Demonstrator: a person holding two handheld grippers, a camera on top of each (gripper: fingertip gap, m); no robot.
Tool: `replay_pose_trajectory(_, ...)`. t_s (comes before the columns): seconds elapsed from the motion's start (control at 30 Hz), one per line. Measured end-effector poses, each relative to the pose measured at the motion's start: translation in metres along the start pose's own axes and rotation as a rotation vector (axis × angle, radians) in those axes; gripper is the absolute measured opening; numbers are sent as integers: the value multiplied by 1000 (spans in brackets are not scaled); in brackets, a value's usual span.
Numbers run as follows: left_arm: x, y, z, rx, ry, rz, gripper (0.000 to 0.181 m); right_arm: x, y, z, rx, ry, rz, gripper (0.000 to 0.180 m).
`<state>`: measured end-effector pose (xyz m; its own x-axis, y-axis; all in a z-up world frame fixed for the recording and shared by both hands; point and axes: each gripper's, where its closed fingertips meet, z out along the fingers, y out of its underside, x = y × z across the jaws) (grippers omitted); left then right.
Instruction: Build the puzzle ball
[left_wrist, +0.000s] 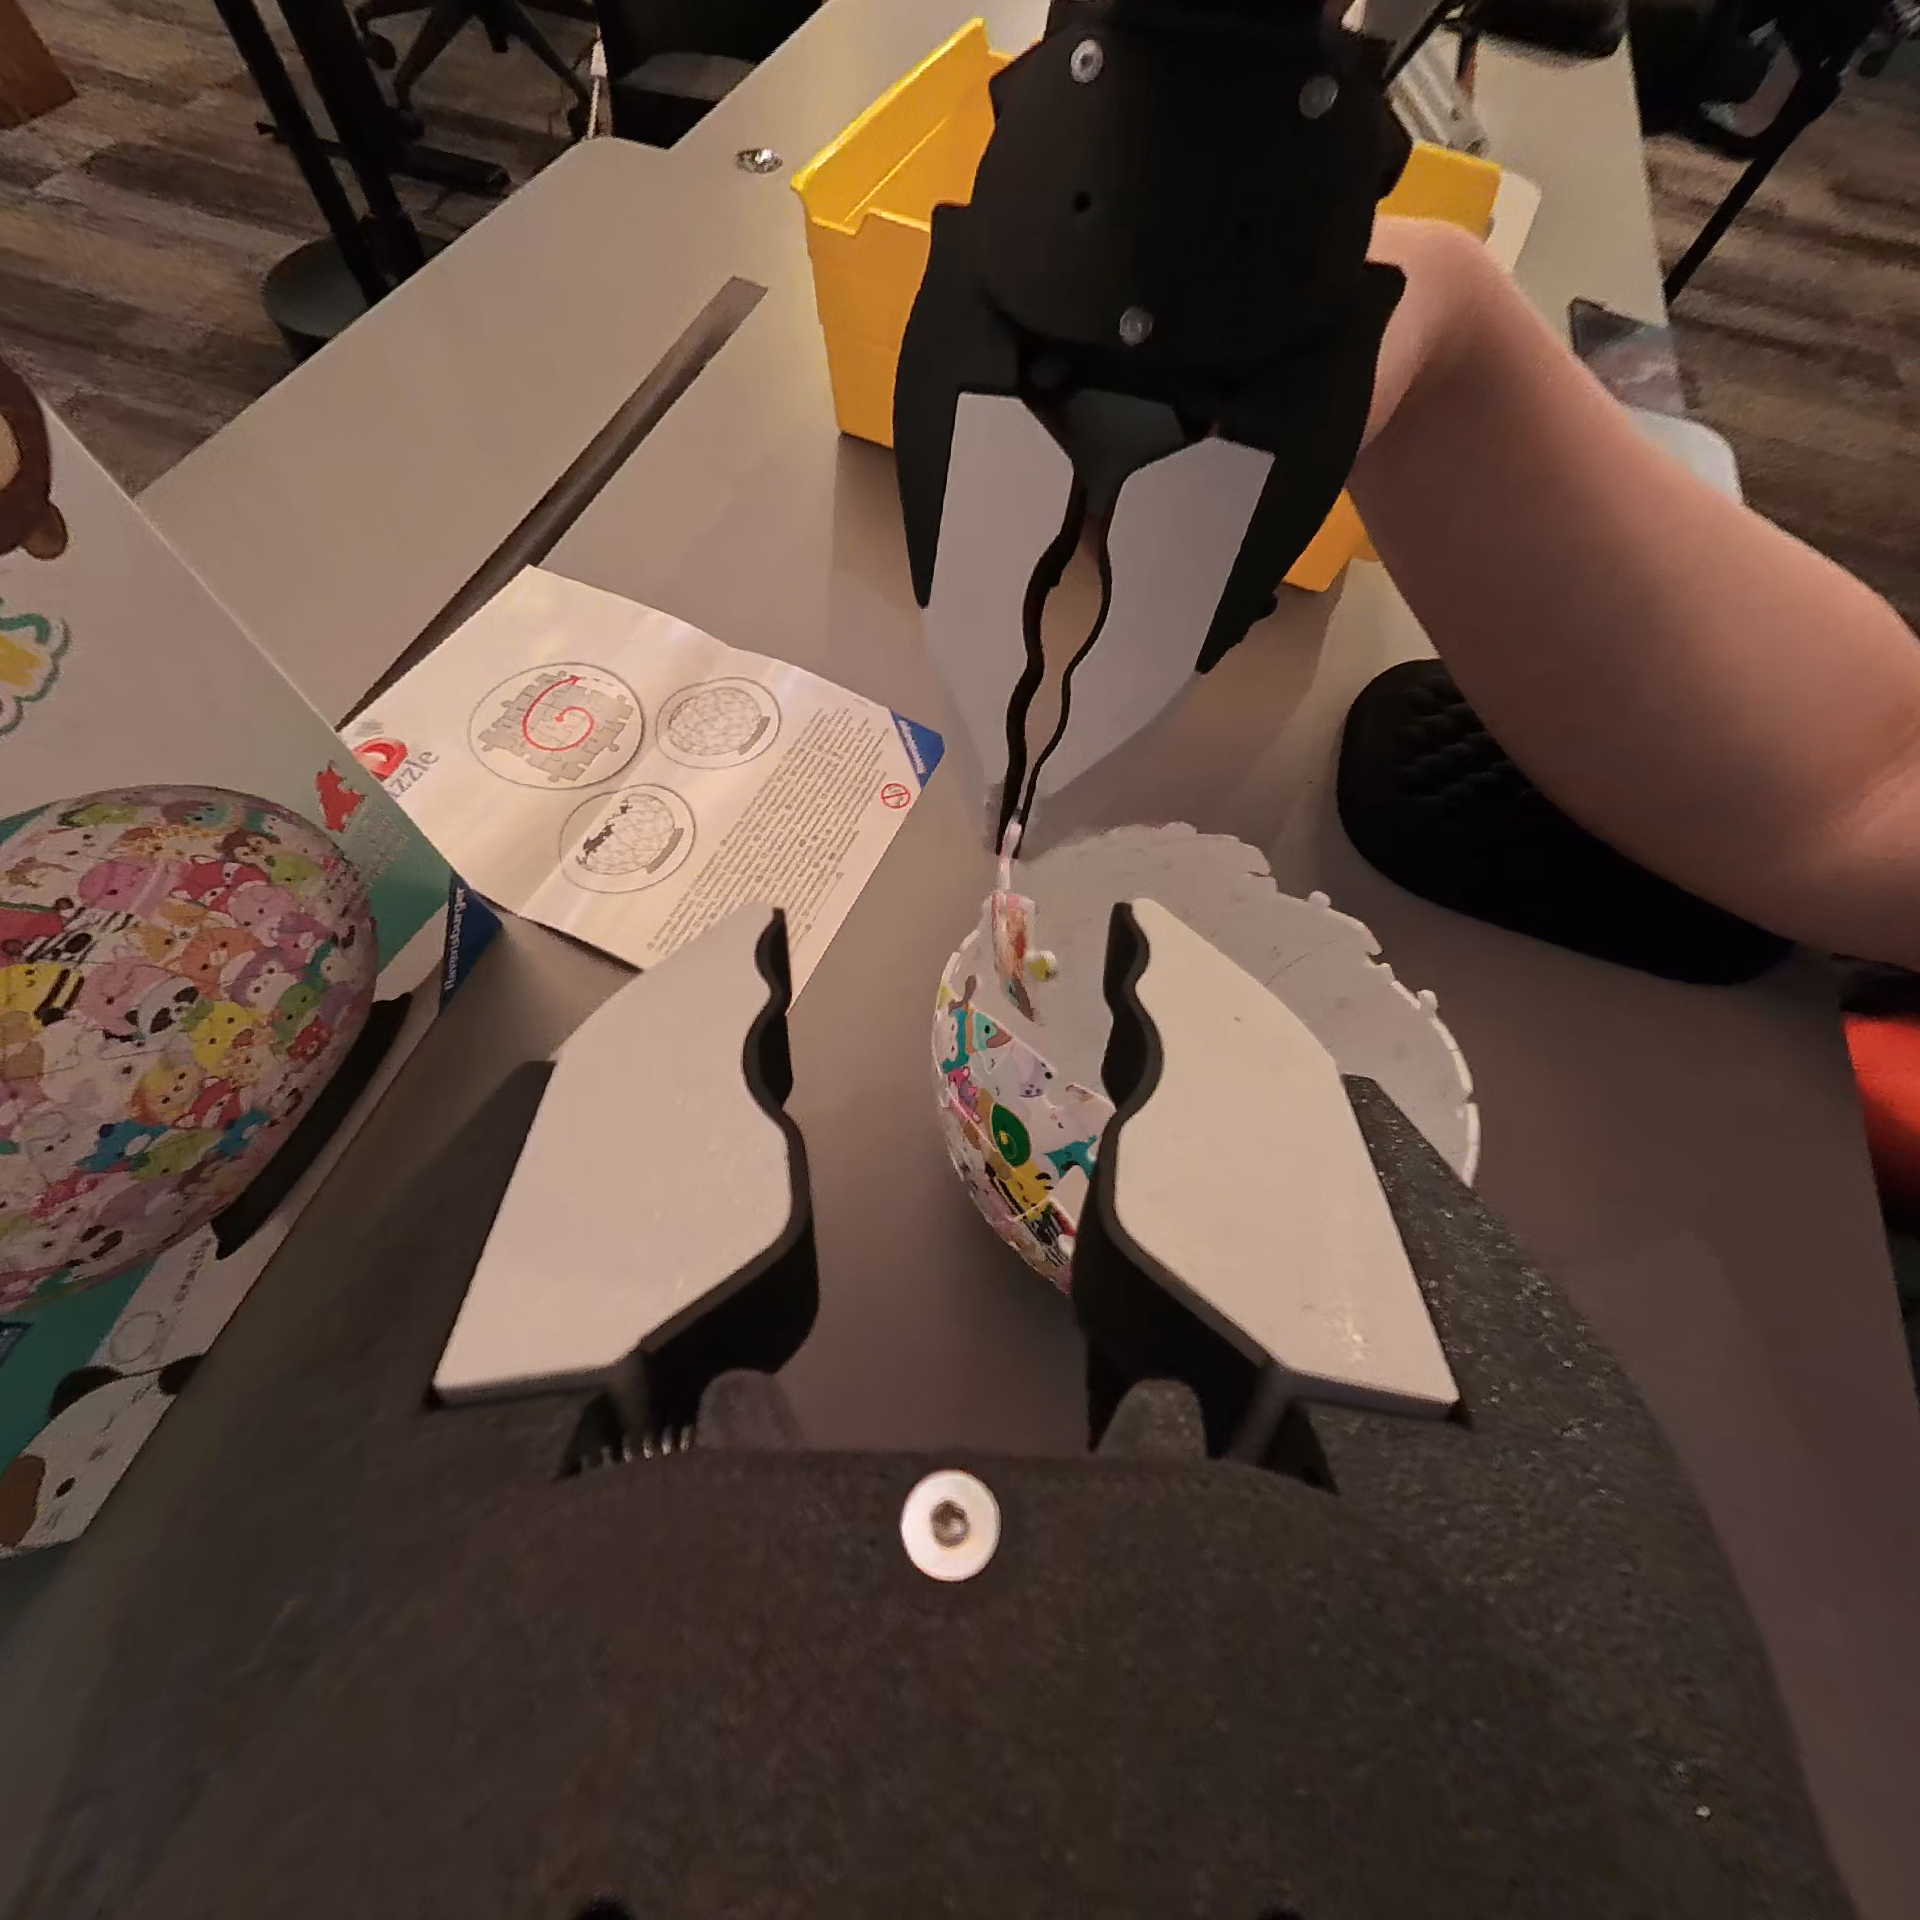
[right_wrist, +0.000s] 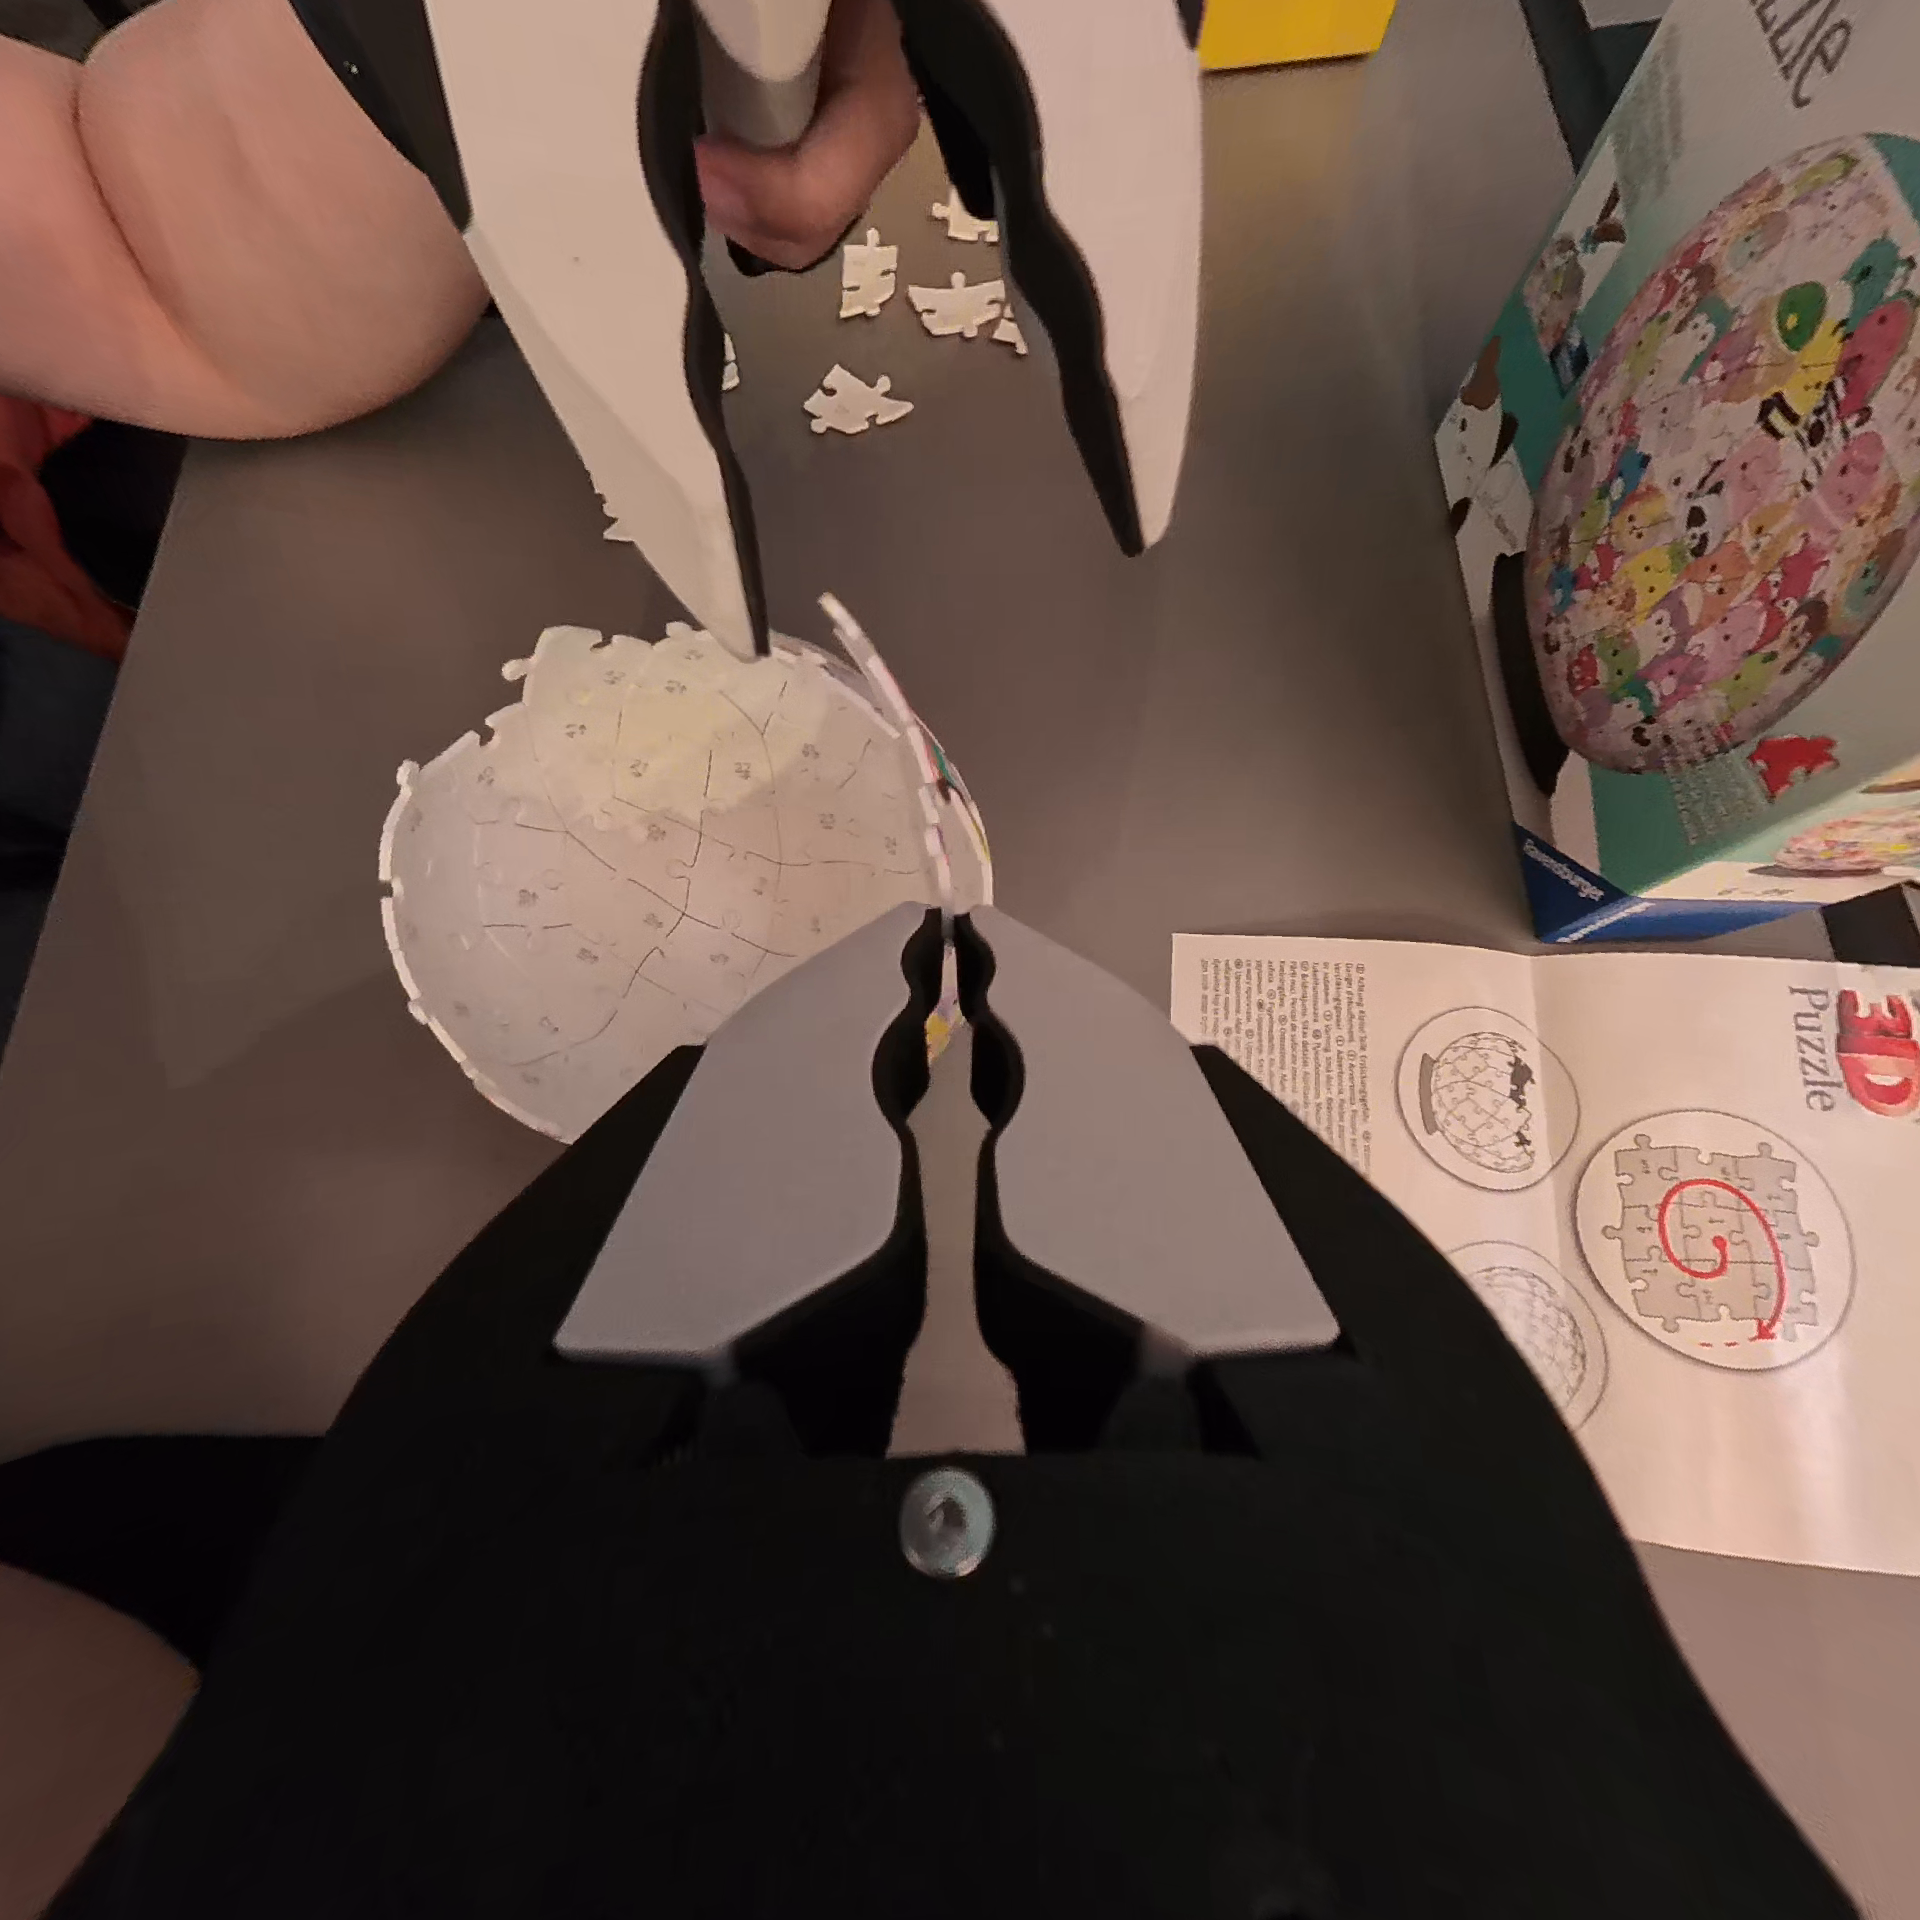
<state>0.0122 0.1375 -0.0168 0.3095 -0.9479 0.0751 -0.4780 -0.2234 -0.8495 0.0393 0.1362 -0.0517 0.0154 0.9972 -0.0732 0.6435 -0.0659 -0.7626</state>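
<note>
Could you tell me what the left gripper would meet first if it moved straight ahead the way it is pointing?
Most likely the half-built puzzle ball: the open left gripper has one finger at the shell's rim already. Beyond it is the right gripper, shut on the rim's far side. Depth is uncertain.

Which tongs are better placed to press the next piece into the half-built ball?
Probably the right tongs: they are shut on a puzzle piece at the rim of the ball shell. The left tongs are open and hold nothing.

i see a grey table (left_wrist: 727, 499) | on it: yellow bin (left_wrist: 883, 229), leaflet (left_wrist: 665, 769), puzzle box (right_wrist: 1704, 520), half-built puzzle ball (right_wrist: 644, 842), loose pieces (right_wrist: 914, 301)
</note>
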Motion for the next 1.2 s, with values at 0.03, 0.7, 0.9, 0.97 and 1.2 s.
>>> replay_pose_trajectory(0.03,0,1,1,-11,-7,-4,58,1,1,0,1,4,14,3)
replay_pose_trajectory(0.7,5,12,13,-69,19,-29,39,-5,-3,-9,57,12,77,3)
replay_pose_trajectory(0.9,4,11,17,-64,-7,-5,27,-4,1,-8,39,13,102,3)
replay_pose_trajectory(0.97,4,11,18,-67,-19,7,21,-3,2,-8,34,12,112,3)
replay_pose_trajectory(1.2,9,10,21,-70,-14,37,2,-5,4,-7,18,-4,140,3)
